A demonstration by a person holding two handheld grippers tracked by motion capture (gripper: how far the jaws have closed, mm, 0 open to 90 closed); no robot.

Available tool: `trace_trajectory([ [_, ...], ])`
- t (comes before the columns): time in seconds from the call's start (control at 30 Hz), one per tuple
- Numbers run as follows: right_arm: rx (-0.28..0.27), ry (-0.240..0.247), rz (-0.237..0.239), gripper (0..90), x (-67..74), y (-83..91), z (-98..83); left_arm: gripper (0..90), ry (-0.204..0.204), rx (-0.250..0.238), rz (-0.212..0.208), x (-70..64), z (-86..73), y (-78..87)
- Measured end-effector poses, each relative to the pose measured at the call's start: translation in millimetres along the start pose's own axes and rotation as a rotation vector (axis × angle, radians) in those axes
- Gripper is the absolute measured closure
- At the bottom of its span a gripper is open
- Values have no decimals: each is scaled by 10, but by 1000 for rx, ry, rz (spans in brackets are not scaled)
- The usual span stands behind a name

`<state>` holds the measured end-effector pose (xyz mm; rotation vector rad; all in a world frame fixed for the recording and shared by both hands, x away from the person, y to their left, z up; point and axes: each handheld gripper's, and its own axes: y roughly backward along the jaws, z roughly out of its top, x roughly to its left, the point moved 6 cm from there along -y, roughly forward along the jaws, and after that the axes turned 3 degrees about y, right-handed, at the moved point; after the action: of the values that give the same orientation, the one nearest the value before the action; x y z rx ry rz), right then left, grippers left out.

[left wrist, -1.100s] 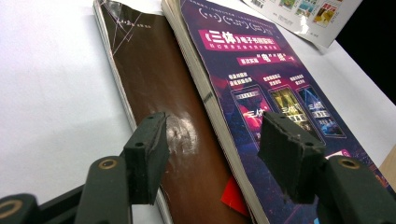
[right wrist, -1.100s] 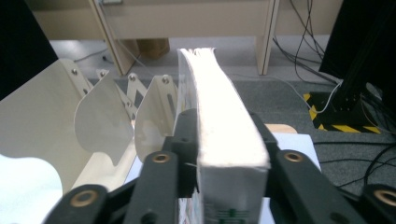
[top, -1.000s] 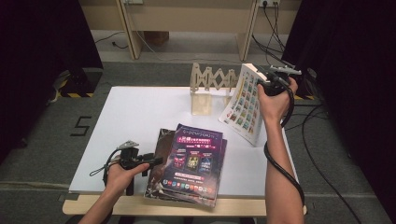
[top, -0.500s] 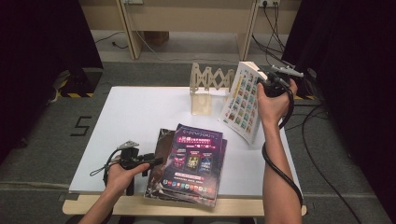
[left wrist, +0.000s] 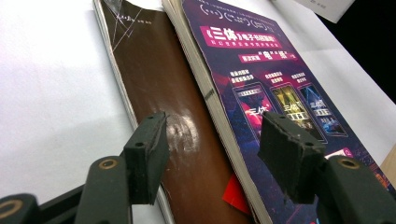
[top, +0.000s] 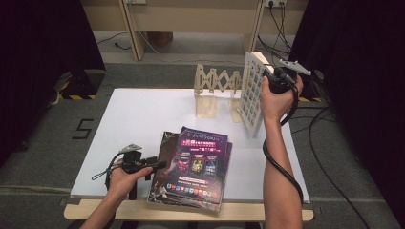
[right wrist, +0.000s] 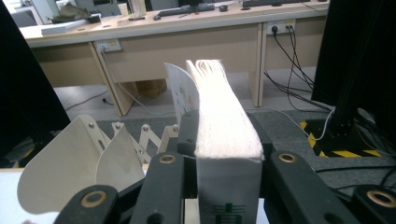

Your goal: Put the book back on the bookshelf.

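High view and both gripper views. We hold a thick book upright at the far right of the table, its lower edge just above the surface, the right gripper clenched on its spine near the top. The expanding wooden rack stands just left of the book, so we judge the coming move a leftward carry into a slot, the book's long axis kept vertical. Our left gripper rests released, jaws apart over the near-left magazine stack, gripping nothing, well apart from the rack
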<state>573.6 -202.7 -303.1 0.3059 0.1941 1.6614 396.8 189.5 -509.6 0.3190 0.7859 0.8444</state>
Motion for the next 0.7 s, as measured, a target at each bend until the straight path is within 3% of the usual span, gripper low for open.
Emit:
trace_trajectory([
  [0.47,-34,-19,-9,744,80,-197,22,411,7,1,1,35,-10,-1],
  [0.57,-57,21,-24,743,120,-241,-43,411,8,2,1,41,-14,-2],
  [0.7,-71,36,-42,741,123,-217,-125,411,8,2,2,48,-13,7],
])
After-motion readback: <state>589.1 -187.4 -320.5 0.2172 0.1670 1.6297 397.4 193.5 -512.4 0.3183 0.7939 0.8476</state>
